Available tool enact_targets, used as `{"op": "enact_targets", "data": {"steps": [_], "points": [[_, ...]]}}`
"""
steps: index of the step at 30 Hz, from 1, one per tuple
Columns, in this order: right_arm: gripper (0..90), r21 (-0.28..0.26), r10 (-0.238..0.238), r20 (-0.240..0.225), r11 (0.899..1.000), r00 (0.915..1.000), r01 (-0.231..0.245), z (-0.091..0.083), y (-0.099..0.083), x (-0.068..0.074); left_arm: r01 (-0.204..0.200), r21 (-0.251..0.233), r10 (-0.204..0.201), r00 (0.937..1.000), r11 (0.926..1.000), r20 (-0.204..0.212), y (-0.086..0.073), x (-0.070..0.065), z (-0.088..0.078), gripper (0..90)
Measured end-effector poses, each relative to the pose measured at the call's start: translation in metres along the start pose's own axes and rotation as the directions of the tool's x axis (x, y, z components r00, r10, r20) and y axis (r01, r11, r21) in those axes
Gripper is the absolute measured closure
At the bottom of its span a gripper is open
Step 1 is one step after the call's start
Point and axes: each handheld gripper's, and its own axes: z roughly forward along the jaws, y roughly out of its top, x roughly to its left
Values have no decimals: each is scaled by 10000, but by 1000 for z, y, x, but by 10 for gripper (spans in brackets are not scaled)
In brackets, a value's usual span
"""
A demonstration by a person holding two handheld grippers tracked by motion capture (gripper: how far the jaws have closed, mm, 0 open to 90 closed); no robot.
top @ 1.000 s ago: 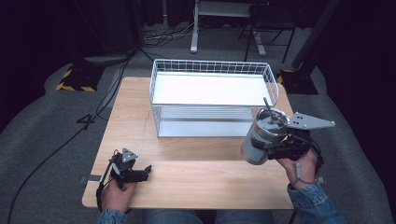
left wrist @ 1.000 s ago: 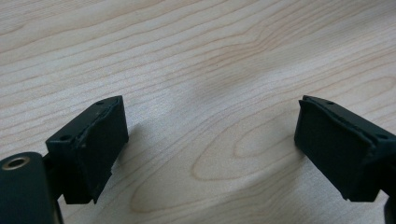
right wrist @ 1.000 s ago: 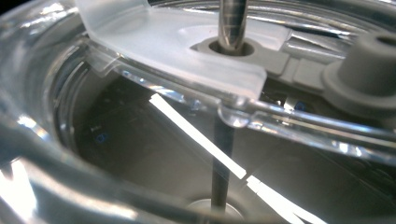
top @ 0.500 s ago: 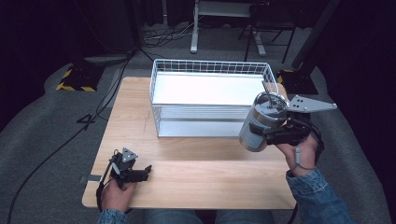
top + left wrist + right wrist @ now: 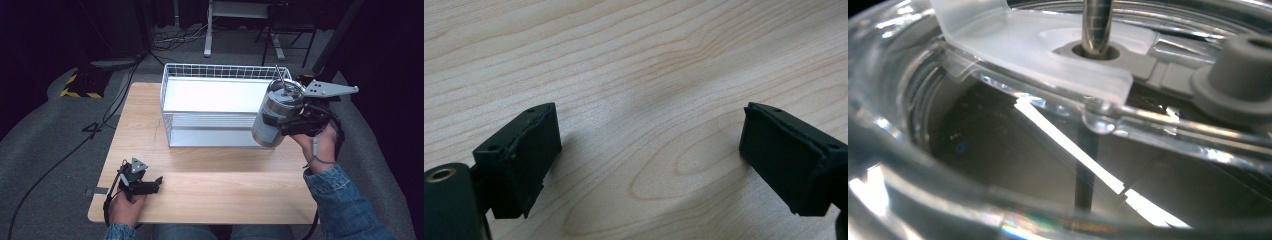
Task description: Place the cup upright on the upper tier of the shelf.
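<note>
Steel tumbler with clear lid and metal straw, clamped across its upper body in the right gripper.

Right gripper: jaws stand wide, closed on the tumbler's wall; nothing else between them. Held off the worktop, in the air.

Tumbler, position: at the near right corner of the wire basket, overlapping the basket's right end in the high view. Bottom clear of the worktop.

Tumbler, long axis: tilted, lid end leaning up and away toward the basket's right rim, base end pointing down toward the person. The straw rises from the lid centre, also slanted.

Governing relation: the basket's white floor lies to the left of and beyond the tumbler. My judgement is that a placement inside calls for travel leftward over the rim, with the base kept above the wire top edge.

Left gripper: jaws wide apart, nothing between them, low over bare wood at the near left of the worktop, well apart from basket and tumbler. Right hand is far nearer the basket.
</note>
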Motion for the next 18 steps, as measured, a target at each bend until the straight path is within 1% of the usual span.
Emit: {"op": "enact_targets", "data": {"steps": [4, 9, 12, 15, 17, 18], "points": [[35, 72, -99, 82, 9999, 9999, 99, 7, 12, -2, -3, -1, 3, 10000, 10000, -1, 0, 0, 0, 101], [35, 13, -180, 173, 9998, 9997, 180, 12, 25, -6, 1, 0, -1, 10000, 10000, 1, 0, 0, 0, 101], [35, -11, -352, 242, 9994, 9991, 353, 16, 34, -9, 9, 8, -9, 10000, 10000, 13, 0, 0, 0, 101], [35, -33, -322, 226, 9995, 9992, 323, 18, 39, -12, 3, 16, -3, 10000, 10000, 44, 0, 0, 0, 101], [35, -43, -263, 162, 9996, 9995, 264, 21, 42, -15, 11, 10, -11, 10000, 10000, 43, 0, 0, 0, 101], [35, -62, -187, 126, 9998, 9997, 188, 24, 45, -19, 12, 12, -12, 10000, 10000, 43, 0, 0, 0, 101]]}}
